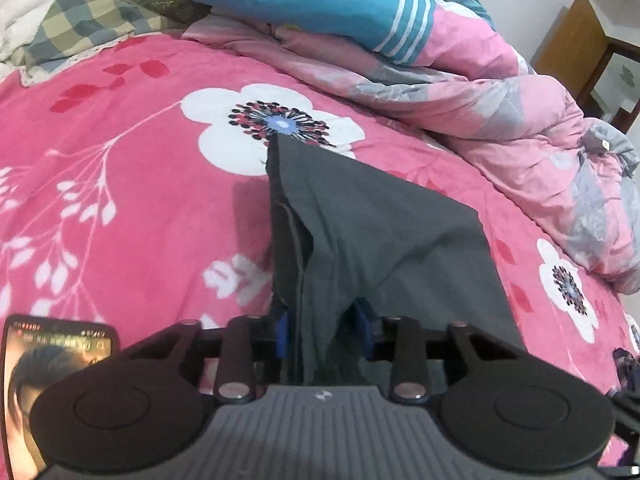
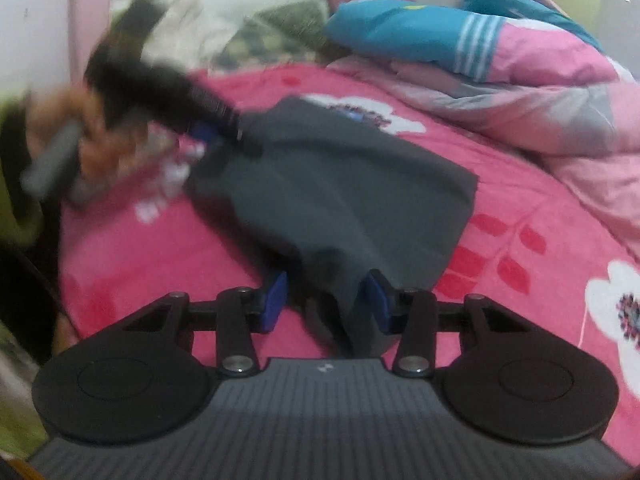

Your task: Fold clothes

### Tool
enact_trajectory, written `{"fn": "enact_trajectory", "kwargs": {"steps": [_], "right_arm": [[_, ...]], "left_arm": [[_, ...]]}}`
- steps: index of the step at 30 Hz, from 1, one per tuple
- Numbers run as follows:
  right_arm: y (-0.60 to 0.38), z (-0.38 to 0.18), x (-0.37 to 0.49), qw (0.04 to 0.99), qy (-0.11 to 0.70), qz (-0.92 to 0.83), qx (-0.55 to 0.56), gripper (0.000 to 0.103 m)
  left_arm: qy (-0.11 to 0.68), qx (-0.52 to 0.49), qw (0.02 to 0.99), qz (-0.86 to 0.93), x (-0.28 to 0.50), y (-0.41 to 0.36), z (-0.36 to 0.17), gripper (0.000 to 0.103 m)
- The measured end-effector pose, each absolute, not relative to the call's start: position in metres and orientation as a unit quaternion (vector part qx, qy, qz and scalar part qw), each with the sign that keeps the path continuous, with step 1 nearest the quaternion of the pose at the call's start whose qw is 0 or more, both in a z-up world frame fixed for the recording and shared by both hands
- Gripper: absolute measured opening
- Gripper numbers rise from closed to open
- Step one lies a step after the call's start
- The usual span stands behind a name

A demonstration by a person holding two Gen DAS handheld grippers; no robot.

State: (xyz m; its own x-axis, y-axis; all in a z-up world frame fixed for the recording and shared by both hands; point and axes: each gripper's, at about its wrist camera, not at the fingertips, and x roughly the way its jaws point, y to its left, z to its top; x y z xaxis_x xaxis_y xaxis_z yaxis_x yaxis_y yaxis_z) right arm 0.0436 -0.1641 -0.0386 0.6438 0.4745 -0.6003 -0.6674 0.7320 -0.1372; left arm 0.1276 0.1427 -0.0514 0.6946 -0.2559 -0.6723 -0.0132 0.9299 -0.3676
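One dark grey garment [image 1: 360,240] is lying partly spread on the pink floral bedspread [image 1: 120,160], with its near edges lifted off the bed by both tools. The left gripper [image 1: 324,332] is reaching into a bunched fold at the near left of the cloth; fabric is passing between its blue pads [image 1: 282,334], though the jaws are standing visibly apart, so I cannot tell whether they are actually pinching it. The right gripper [image 2: 326,304] is sitting at another near corner, with the cloth draping down between its blue pads [image 2: 276,300]; those jaws are also showing a gap, and the grip cannot be judged. In the right wrist view, which is blurred, the left gripper [image 2: 208,132] is appearing at the far left of the garment with a hand [image 2: 92,148] behind it. A phone [image 1: 44,384] with a lit screen is showing at the near left edge of the left wrist view. Farther off, a rumpled pink and grey quilt [image 1: 500,120] is running along the right side of the bed, a blue and pink striped item [image 1: 340,4] is piled at the far end, and checked pillows [image 1: 80,28] are lying at the far left.
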Motion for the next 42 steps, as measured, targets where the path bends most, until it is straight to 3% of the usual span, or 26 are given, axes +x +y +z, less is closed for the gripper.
{"fn": "enact_trajectory", "kwargs": {"steps": [1,3,6,8,11,13,15,18,32,37,42], "right_arm": [[-0.164,-0.041,0.047,0.890,0.276,0.317,-0.176,0.003],[-0.168,-0.037,0.042,0.894,0.261,0.324,-0.166,0.003],[-0.171,-0.037,0.026,0.891,0.250,0.336,-0.175,0.002],[-0.169,-0.047,0.024,0.884,0.261,0.342,-0.184,0.003],[-0.171,-0.057,0.028,0.877,0.283,0.349,-0.169,0.007],[-0.181,-0.051,0.030,0.879,0.287,0.358,-0.130,0.024],[-0.209,-0.038,0.037,0.887,0.280,0.365,-0.037,0.032],[-0.250,-0.030,0.053,0.891,0.280,0.346,0.091,0.033],[-0.261,-0.075,0.067,0.891,0.307,0.287,0.172,0.033],[-0.269,-0.076,0.059,0.898,0.273,0.281,0.203,0.033],[-0.230,-0.047,0.038,0.917,0.205,0.335,0.072,0.033]], "left_arm": [[0.386,-0.172,0.904,-0.070,0.129,0.142,-0.050,0.020],[0.382,-0.160,0.907,-0.074,0.129,0.140,-0.046,0.014],[0.384,-0.164,0.905,-0.079,0.134,0.142,-0.046,0.014],[0.385,-0.174,0.903,-0.081,0.136,0.143,-0.049,0.020],[0.378,-0.185,0.904,-0.080,0.132,0.148,-0.047,0.040],[0.370,-0.191,0.906,-0.077,0.126,0.152,-0.043,0.056],[0.361,-0.197,0.908,-0.074,0.121,0.156,-0.039,0.056],[0.352,-0.198,0.910,-0.089,0.106,0.161,-0.031,0.057],[0.392,-0.046,0.908,-0.142,0.046,0.121,-0.020,0.051],[0.401,-0.223,0.877,-0.144,0.041,0.139,-0.047,0.051],[0.380,-0.392,0.828,-0.127,0.041,0.160,-0.080,0.053]]}}
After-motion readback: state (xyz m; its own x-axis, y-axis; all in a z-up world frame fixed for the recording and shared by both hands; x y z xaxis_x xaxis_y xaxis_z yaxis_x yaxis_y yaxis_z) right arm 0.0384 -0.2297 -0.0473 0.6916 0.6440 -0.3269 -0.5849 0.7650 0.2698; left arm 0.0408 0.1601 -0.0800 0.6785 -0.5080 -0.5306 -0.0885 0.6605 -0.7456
